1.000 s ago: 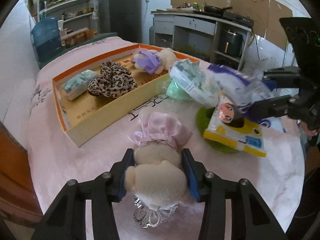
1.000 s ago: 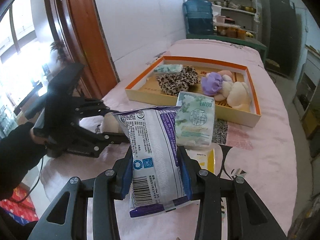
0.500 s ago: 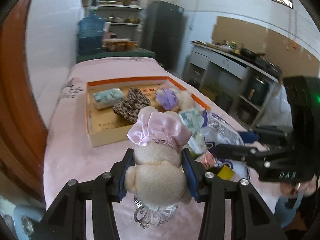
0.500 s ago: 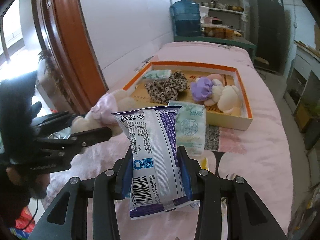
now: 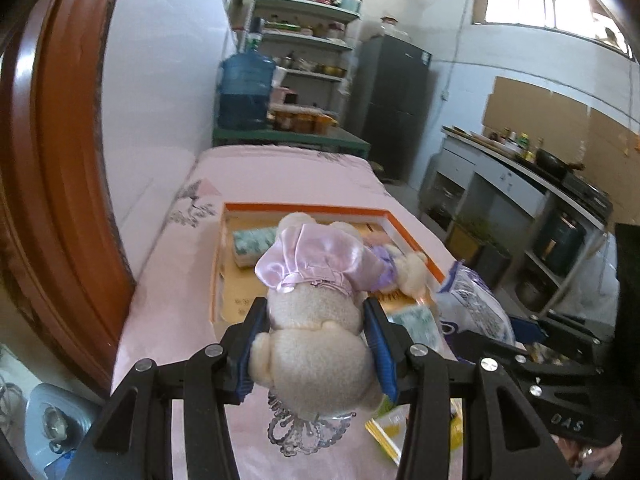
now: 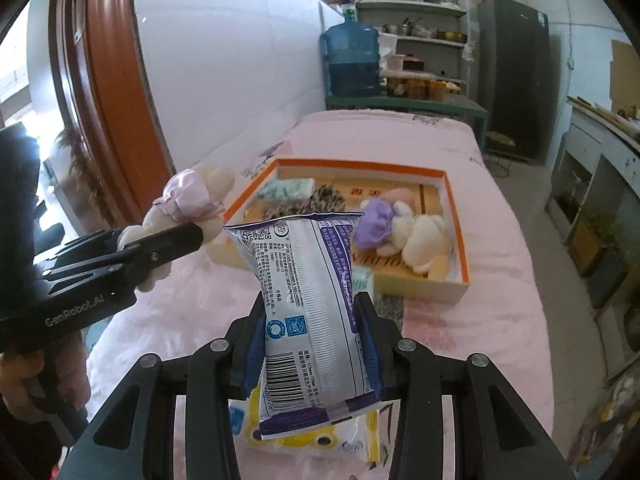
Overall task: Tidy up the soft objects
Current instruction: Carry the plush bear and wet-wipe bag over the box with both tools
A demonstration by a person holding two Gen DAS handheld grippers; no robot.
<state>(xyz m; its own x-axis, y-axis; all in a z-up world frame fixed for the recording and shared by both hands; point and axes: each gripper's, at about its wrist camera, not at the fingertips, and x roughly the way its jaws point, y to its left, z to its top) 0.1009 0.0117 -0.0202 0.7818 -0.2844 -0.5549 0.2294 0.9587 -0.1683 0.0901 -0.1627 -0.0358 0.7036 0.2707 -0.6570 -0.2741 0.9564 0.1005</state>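
My left gripper (image 5: 314, 346) is shut on a cream plush bear in a pink satin dress (image 5: 312, 320), lifted above the pink table; the same bear (image 6: 188, 204) shows at the left of the right wrist view. My right gripper (image 6: 310, 338) is shut on a white and purple tissue pack (image 6: 308, 300), also held in the air. Ahead lies the orange-rimmed box (image 6: 466, 264) with a green tissue pack (image 6: 286, 189), a leopard-print scrunchie (image 6: 320, 200) and a plush bear in a purple dress (image 6: 400, 228).
A pale green tissue pack (image 6: 364, 276) lies on the pink tablecloth (image 6: 480, 340) before the box. A yellow packet (image 6: 300, 436) lies under my right gripper. A brown door frame (image 5: 60, 200) stands left; shelves and a blue water jug (image 6: 352, 60) are beyond.
Both grippers rose off the table with their loads. The left one rolled and swung until it faced the box, carrying the pink-dressed bear up beside the tissue pack.
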